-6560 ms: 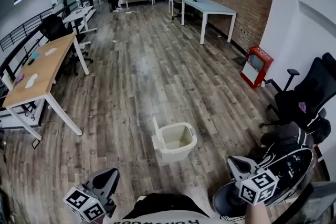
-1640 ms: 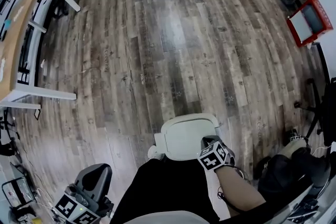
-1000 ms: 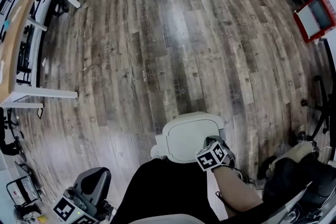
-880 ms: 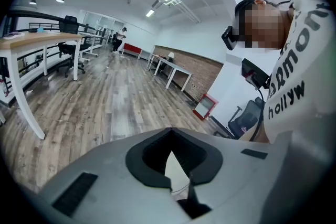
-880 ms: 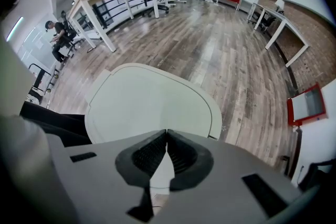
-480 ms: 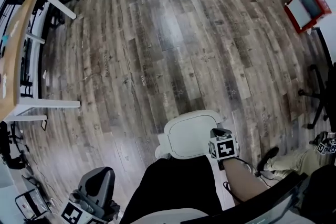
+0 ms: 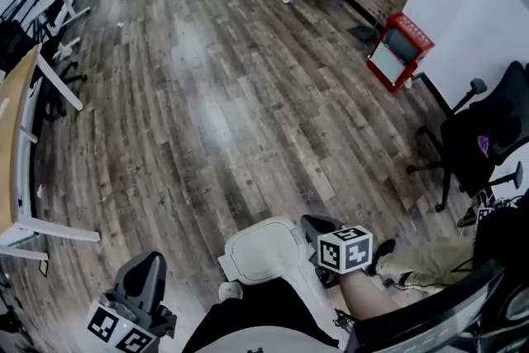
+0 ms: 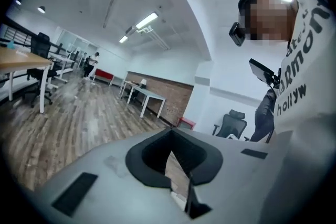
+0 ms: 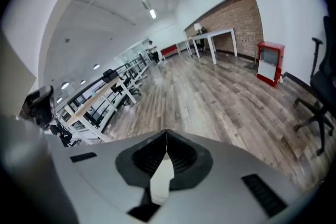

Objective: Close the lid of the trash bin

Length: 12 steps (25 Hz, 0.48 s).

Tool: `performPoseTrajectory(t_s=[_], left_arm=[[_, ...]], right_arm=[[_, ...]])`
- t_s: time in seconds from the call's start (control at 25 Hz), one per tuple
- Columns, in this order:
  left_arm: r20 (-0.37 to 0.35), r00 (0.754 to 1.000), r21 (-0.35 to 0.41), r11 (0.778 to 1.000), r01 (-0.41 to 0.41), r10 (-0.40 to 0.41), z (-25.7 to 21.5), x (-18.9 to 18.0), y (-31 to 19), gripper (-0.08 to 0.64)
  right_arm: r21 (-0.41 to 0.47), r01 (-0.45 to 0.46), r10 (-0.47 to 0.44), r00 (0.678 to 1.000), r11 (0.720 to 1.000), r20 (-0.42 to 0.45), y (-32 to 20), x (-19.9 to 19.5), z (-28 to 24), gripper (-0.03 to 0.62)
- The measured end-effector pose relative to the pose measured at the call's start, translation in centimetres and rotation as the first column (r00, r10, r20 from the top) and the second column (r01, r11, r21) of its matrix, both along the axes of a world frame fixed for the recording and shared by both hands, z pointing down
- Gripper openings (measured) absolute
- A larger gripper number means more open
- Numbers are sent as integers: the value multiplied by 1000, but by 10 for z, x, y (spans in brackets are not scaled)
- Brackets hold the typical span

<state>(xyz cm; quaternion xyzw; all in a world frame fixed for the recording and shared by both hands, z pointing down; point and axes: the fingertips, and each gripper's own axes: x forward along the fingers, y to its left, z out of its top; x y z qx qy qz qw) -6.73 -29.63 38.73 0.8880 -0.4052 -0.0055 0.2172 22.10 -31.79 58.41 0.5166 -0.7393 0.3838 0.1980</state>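
Item: white plastic trash bin (image 7: 263, 259) on the wood-plank floor, well out from its brick-wall edge, with its flat white lid (image 7: 258, 250) lying down over the opening; judged closed, and only your withdrawal is left. Your right gripper (image 7: 312, 224) is at the lid's right edge and your left gripper (image 7: 147, 267) is well apart; both have fingers closed on nothing. Only the head view shows the bin, while the gripper views show the meeting fingers and open room.

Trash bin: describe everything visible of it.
The trash bin is off-white, plastic-looking, standing on the wood floor right before the person. Its rounded-square lid lies shut, with a raised inner panel. A small knob juts at its near-left corner. The right hand-held gripper is at its right edge; contact unclear.
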Motion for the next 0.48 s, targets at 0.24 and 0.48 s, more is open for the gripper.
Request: performPoseTrajectory(t_s=[0.24,0.48], left_arm=[[-100,995,110,994,-6,17,-51,-4,-23,5],[-204,967,181,976,-117,154,-99,23,-18,5]], right_arm=[[289,-63,74,997,955,-26,-1,-1,-137,11],[496,-83,92,996,864,6,22,-8,-251,11]])
